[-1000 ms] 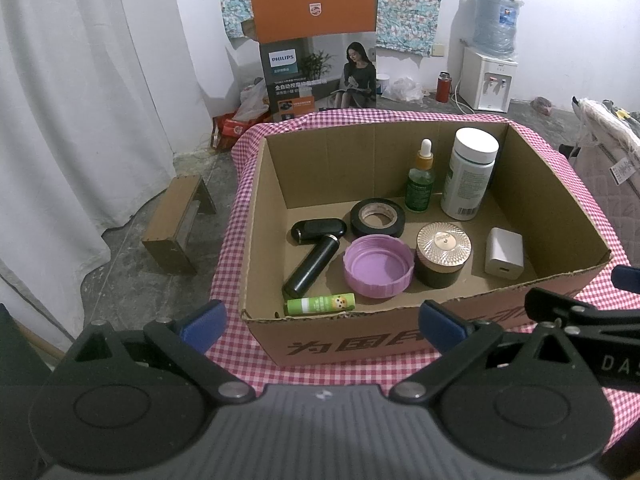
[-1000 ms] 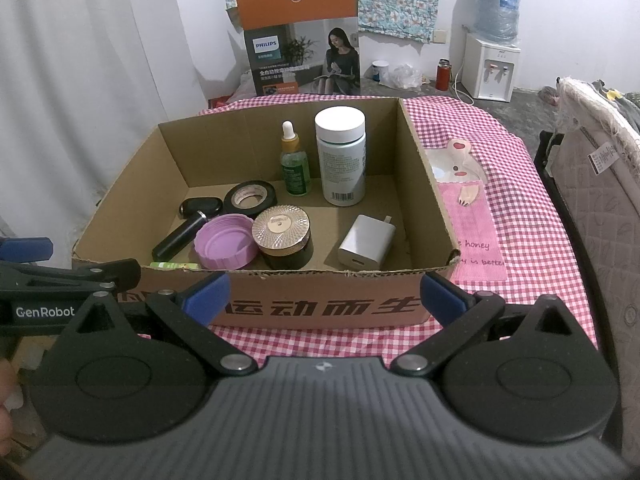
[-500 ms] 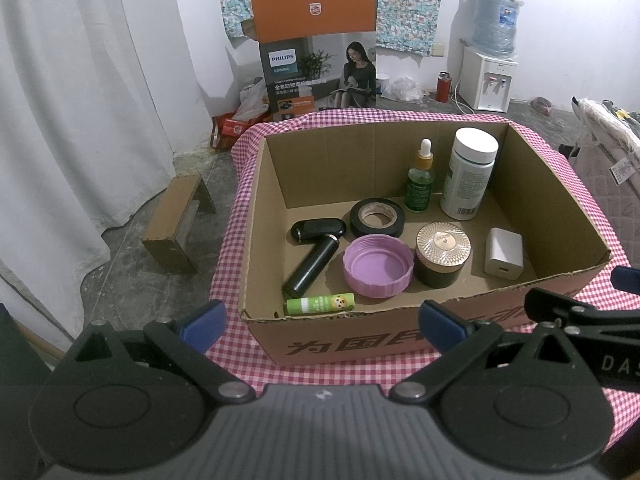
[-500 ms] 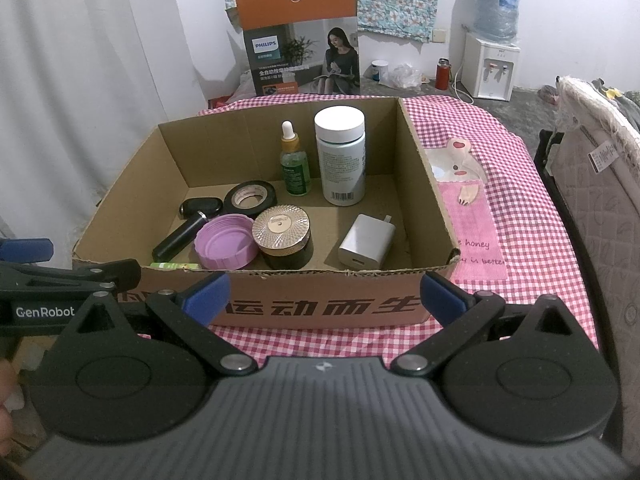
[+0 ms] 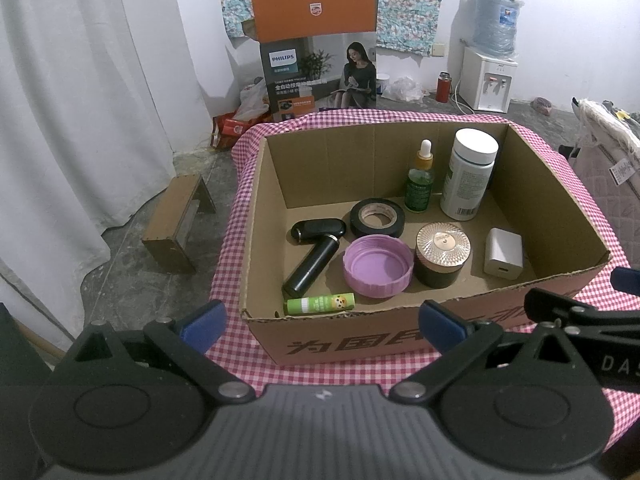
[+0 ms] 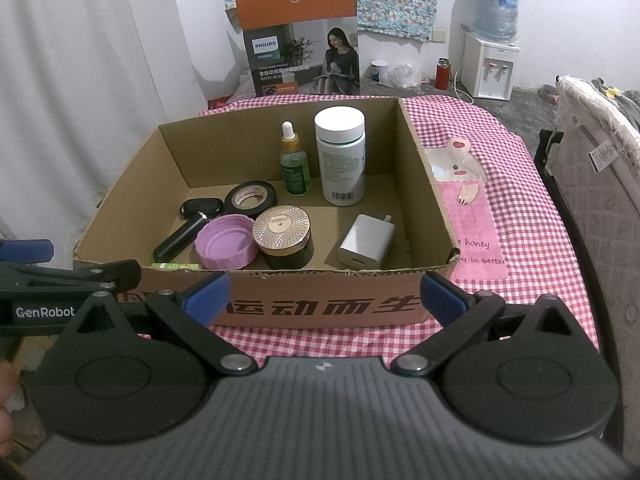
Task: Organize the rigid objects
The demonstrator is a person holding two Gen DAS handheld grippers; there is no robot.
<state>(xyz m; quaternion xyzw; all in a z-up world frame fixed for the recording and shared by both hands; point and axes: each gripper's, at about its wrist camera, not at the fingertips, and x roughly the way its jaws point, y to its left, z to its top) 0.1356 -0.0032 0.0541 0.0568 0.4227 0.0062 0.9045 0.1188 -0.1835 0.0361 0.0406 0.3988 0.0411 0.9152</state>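
From my right view the box wall [image 6: 280, 276] hides most of the green tube [image 6: 176, 266]; white bottle [image 6: 344, 160] label print unreadable.

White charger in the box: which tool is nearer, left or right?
Right. The right tool faces the white charger just beyond the box's front wall; the left tool sits toward the box's left end.

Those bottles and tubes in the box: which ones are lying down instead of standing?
Two lie flat: the black tube and the green lip balm stick near the front wall. The dropper bottle and white-capped bottle stand upright at the back.
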